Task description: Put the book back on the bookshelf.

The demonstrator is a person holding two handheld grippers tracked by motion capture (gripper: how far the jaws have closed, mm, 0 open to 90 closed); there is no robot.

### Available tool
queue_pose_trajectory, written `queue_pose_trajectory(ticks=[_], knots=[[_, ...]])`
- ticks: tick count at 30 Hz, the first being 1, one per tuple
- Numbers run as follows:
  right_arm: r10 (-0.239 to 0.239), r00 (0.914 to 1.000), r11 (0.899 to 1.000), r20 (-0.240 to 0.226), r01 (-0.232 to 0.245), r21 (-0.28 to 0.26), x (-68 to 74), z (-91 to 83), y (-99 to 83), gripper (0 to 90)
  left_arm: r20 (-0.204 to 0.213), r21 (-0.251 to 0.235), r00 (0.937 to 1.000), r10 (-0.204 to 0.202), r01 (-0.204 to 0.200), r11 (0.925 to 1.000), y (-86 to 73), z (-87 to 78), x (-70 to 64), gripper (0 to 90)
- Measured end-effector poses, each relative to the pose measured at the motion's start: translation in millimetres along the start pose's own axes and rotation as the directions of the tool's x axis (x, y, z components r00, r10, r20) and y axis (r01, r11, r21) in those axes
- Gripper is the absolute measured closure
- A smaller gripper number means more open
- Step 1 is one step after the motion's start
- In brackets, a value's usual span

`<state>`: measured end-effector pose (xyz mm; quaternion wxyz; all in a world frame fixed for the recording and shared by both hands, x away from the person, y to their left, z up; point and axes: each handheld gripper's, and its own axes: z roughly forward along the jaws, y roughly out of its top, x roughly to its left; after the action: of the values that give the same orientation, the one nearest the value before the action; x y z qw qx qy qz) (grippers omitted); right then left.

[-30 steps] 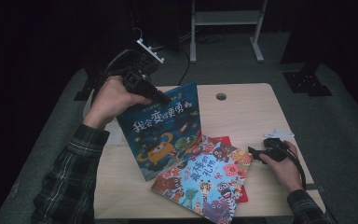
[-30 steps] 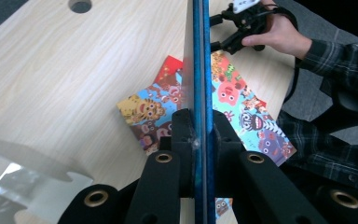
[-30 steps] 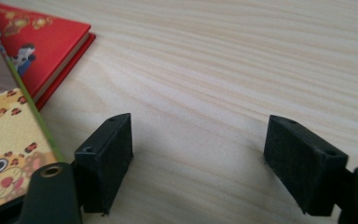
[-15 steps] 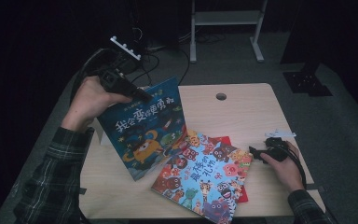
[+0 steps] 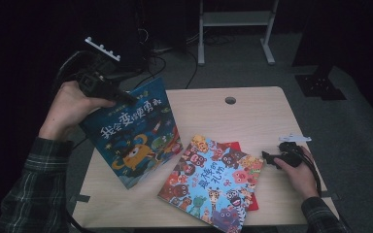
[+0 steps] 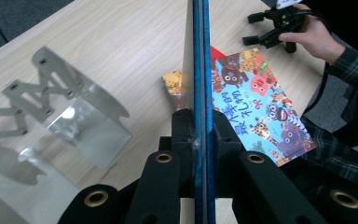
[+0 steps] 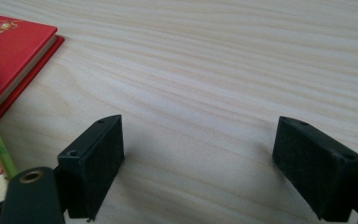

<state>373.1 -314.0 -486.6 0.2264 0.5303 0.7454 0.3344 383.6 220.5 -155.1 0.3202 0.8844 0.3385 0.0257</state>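
Aloft, left tongs [image 5: 126,98] gripping blue book [image 5: 136,136]

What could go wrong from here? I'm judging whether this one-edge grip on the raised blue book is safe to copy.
The left gripper pinches the blue book only at its top edge, so the tilted book could swing or slip out. Its lower corner sits close to the colourful book lying flat, and might catch or shove it. The metal bookend stands right beside the blue book and could get knocked. The right gripper, open on the table, offers no support.
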Motion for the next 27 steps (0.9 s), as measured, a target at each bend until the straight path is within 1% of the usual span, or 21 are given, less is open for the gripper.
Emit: queue_pose_trajectory(ticks=[5,10,11,12,17,24,25,27], knots=[[0.003,1.0,1.0,0.004,-0.003,0.0,-2.6,0.3,0.3,15.7,-0.013,-0.005,0.9995,-0.03,0.03,0.9995,-9.4,-7.5,7.3,82.8],[0.004,1.0,1.0,0.004,-0.004,0.0,-2.7,0.2,0.3,15.7,-0.021,-0.003,0.9986,-0.049,0.049,0.9988,-20.3,-14.8,15.2,82.8],[0.004,1.0,1.0,0.004,-0.004,0.0,-2.7,0.2,0.3,15.7,-0.021,-0.003,0.9986,-0.049,0.049,0.9988,-20.3,-14.8,15.2,82.8],[0.004,1.0,1.0,0.004,-0.004,0.0,-2.7,0.2,0.3,15.7,-0.03,-0.002,0.9977,-0.06,0.06,0.9982,-25.6,-17.2,18.6,82.8],[0.003,1.0,1.0,0.004,-0.003,0.0,-2.7,0.2,0.3,15.7,-0.045,-0.004,0.9943,-0.097,0.097,0.9953,-39.9,-23.3,28.2,82.9],[0.003,1.0,1.0,0.004,-0.003,0.0,-2.7,0.2,0.3,15.7,-0.072,-0.034,0.9864,-0.148,0.146,0.9888,-60.5,-36.6,40.6,82.9],[0.003,1.0,1.0,0.004,-0.003,0.0,-2.7,0.2,0.3,15.7,-0.072,-0.034,0.9864,-0.148,0.146,0.9888,-60.5,-36.6,40.6,82.9],[0.002,1.0,1.0,0.004,-0.002,0.0,-2.7,0.3,0.3,15.6,-0.079,-0.039,0.9831,-0.165,0.162,0.986,-68.7,-42.3,44.8,82.9]])
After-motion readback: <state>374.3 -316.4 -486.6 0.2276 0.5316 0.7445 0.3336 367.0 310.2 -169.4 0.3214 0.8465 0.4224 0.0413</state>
